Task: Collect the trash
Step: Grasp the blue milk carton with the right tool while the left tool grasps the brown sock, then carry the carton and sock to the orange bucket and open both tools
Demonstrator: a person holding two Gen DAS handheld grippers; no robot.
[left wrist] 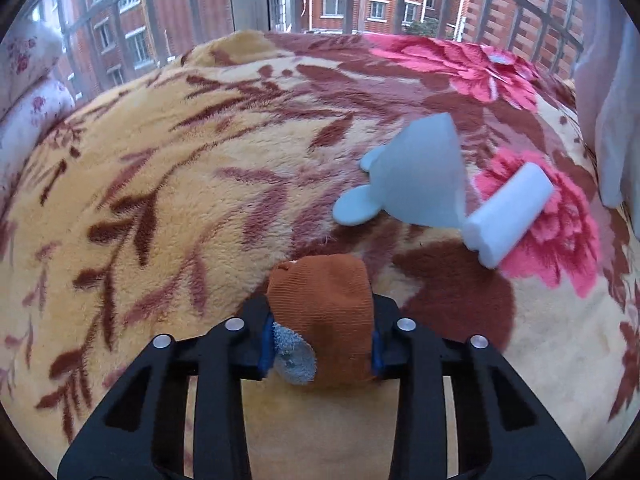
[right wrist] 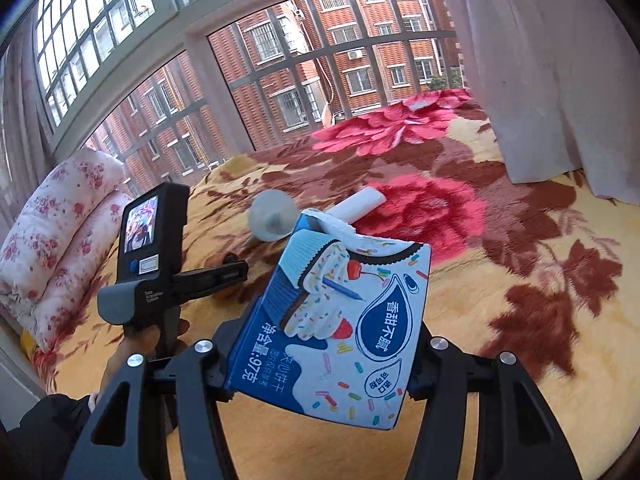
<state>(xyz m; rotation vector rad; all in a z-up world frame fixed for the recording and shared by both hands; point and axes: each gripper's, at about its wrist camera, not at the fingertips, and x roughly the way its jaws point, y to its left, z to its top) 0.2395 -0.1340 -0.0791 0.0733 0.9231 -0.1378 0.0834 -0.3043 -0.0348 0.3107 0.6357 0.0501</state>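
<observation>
An orange sock (left wrist: 324,312) with a grey patch at its edge is pinched between the jaws of the left hand-held gripper (left wrist: 320,344), and a torn-open blue-and-white biscuit box (right wrist: 340,328) is clamped between the jaws of the right hand-held gripper (right wrist: 320,364); both are held above the floral blanket (left wrist: 160,184) on the bed. Taking the white foam roll (left wrist: 508,216) as the landmark, a pale translucent cup-like piece (left wrist: 416,176) is seen touching its left end, and a curtain (left wrist: 616,128) hangs to its right, near but apart. No bin is visible, so where the load is to be dropped cannot be told. The sock is soft and is gripped near one end only, so it could probably be lost if the left jaws were eased. The box seems to be held by its lower part, tilted, and could be crushed or levered out. With both tools occupied, the roll and its neighbour could be knocked about rather than picked up.
</observation>
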